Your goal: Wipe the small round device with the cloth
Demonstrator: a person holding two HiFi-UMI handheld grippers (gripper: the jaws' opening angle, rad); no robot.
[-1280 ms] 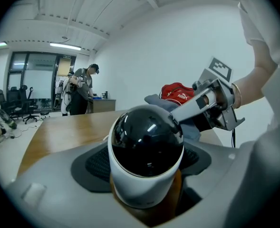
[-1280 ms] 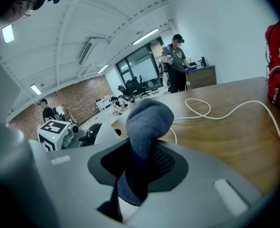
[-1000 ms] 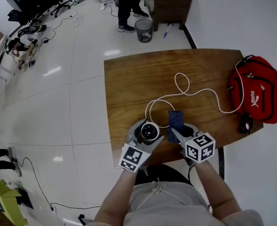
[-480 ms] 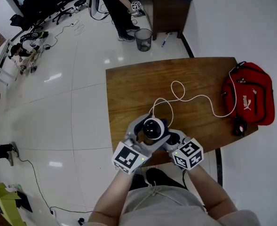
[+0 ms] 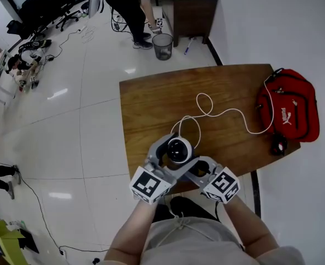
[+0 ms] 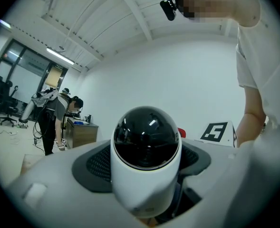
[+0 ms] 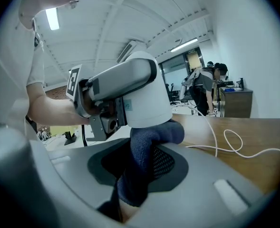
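**A:** Where is the small round device [image 6: 146,141]?

**B:** We find it at lower centre of the head view, over the worktop's [image 5: 151,101] near edge. It is white with a black dome, clasped between our left gripper's [image 5: 172,154] fingers.

**A:** And the cloth [image 7: 144,151]?

**B:** Our right gripper's [image 5: 194,167] fingers pinch the dark blue cloth. Its folded top touches the device's white base.

A wooden table [image 5: 145,98] on a shiny white floor [image 5: 68,126]
A red bag [image 5: 289,112] lies at the table's right end, with a small black thing [image 5: 278,145] just beside it. A white cable [image 5: 204,94] loops across the top toward the bag. Far off are a bin [image 5: 162,45], a dark cabinet [image 5: 187,10], a person [image 5: 130,10] and some black chairs [image 5: 46,4]
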